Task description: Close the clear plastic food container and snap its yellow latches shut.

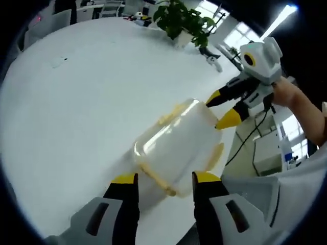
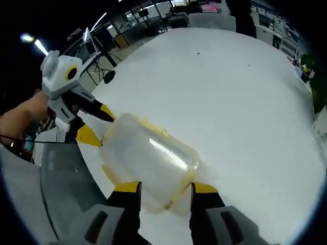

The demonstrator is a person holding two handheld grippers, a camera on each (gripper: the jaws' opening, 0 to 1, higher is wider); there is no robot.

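A clear plastic food container (image 1: 176,143) lies on the white table (image 1: 87,102), with its lid seated on top. Yellow latches (image 1: 171,113) stick out along its sides. My left gripper (image 1: 166,179) is open, and the container's near end sits between its yellow tips. My right gripper (image 1: 220,109) is open at the far corner; I cannot tell whether it touches. In the right gripper view the container (image 2: 148,158) reaches down between my right gripper (image 2: 165,188), while my left gripper (image 2: 98,125) stands at its far left corner.
A potted plant (image 1: 181,20) stands at the table's far edge, with chairs and desks behind it. A person's hand (image 1: 288,94) and grey clothing (image 1: 276,199) are on the right. The table edge (image 2: 97,168) runs close beside the container. Bare white tabletop (image 2: 225,102) stretches away.
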